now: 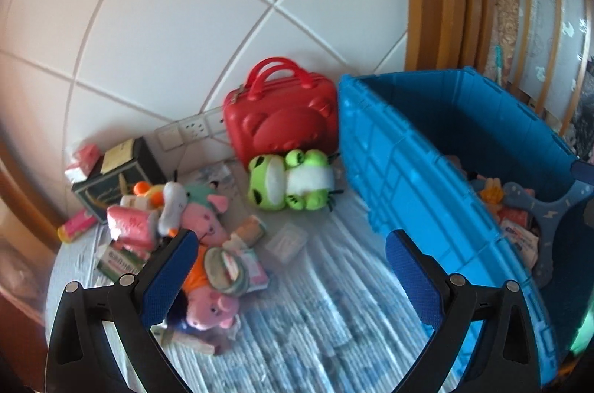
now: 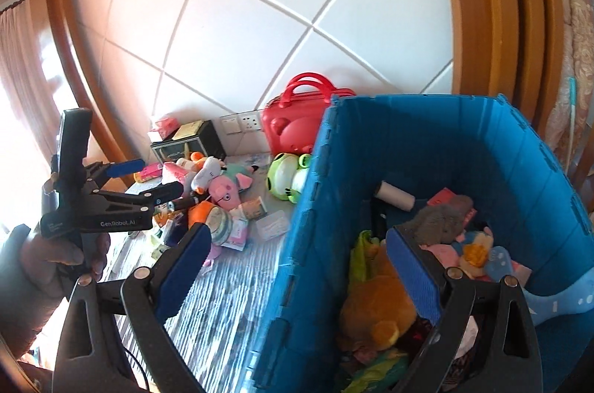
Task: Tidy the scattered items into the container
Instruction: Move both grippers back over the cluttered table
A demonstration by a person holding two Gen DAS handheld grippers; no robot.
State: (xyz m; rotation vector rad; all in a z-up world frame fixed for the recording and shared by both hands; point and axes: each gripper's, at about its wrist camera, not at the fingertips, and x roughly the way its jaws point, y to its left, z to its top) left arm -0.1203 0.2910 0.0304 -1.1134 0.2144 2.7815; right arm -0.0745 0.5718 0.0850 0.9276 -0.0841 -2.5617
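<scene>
The blue plastic crate (image 2: 297, 244) stands upright and open-topped on the striped mat, its ribbed wall facing the loose pile. Inside lie an orange plush toy (image 2: 375, 311), a grey plush toy (image 2: 441, 218), a white roll (image 2: 395, 198) and assorted packets.

Outside, a green frog plush (image 1: 289, 185) lies on its side against a red case (image 1: 286, 118). Pink pig plushes (image 1: 211, 311), a white plush (image 1: 172, 203) and small boxes lie heaped to the left.

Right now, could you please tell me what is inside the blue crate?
The blue crate holds soft toys: an orange plush, a grey plush, plus a white roll. Whatever lies beneath them is covered.
</scene>
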